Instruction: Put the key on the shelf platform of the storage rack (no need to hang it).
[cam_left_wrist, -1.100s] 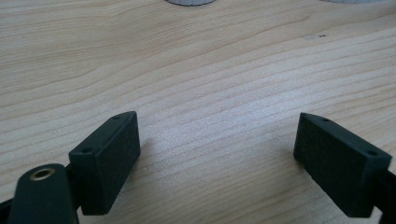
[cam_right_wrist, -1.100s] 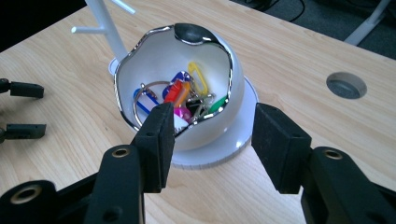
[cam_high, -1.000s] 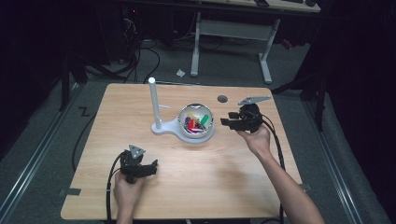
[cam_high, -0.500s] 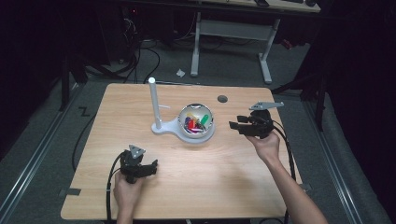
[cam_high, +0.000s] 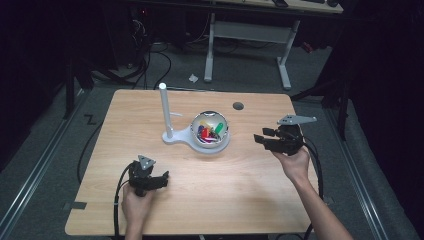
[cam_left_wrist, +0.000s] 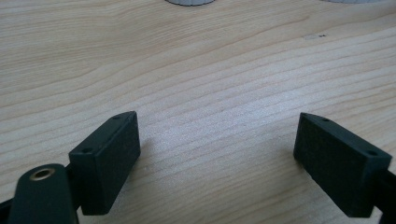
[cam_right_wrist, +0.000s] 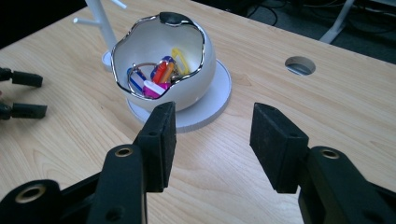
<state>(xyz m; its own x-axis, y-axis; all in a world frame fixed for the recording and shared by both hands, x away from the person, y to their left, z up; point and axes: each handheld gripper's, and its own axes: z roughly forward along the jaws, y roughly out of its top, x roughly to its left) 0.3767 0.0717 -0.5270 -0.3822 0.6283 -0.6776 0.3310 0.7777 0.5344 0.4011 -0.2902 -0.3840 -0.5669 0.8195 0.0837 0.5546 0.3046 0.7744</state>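
Light wooden table (cam_high: 240, 190), mid-frame: white egg-shaped bowl of coloured key tags (cam_right_wrist: 161, 70). Both tongs gape empty, left gripper (cam_high: 159, 181), right gripper (cam_high: 261, 139). Sloppy reach probably knocks the bowl over.

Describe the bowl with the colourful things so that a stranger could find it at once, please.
On the wooden table, look near the middle, right of the upright white post. There a round white bowl sits on a flat white disc. Its wavy silver rim and colourful key tags set it apart.
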